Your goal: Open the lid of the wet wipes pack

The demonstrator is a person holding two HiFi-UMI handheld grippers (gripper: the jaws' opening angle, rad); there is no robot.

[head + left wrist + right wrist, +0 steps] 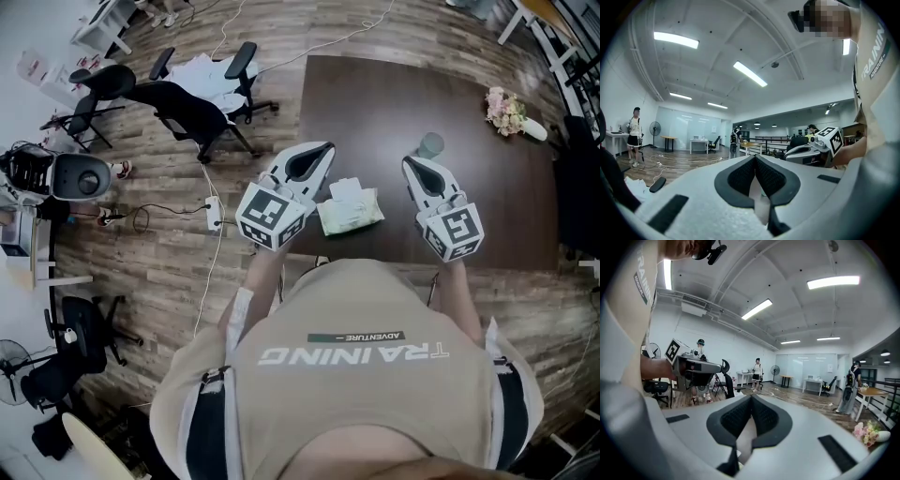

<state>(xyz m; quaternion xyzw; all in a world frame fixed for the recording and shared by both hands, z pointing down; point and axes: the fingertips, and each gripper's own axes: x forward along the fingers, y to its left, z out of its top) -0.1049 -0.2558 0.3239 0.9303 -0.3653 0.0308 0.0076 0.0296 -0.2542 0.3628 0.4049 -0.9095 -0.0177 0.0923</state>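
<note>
Nearest the head camera is the person's beige shirt (356, 375), and just past it runs the near edge of the dark bench (469, 94). The pack (349, 208) lies flat close to that edge, between the two grippers and apart from both. It sits nearer the left gripper (322, 150), whose marker cube hangs out past the bench's left edge, over the floor (169, 281). The right gripper (413, 164) is held over the bench to the pack's right.

Beyond the pack the bench is mostly bare. A cup (430, 143) stands just past the right gripper's tip, and flowers (506, 111) lie near the far right corner. A chair (197, 112) stands on the floor well to the left.

Both forearms reach forward side by side, with the grippers pointing away from the body.

In the left gripper view its fingers (739, 177) meet at the tips with nothing between them. The right gripper's fingers (736, 418) meet the same way. Neither gripper view shows the pack or the bench. They look out across the room and ceiling, each catching the other gripper, and the right one also catches the flowers low at its right.
</note>
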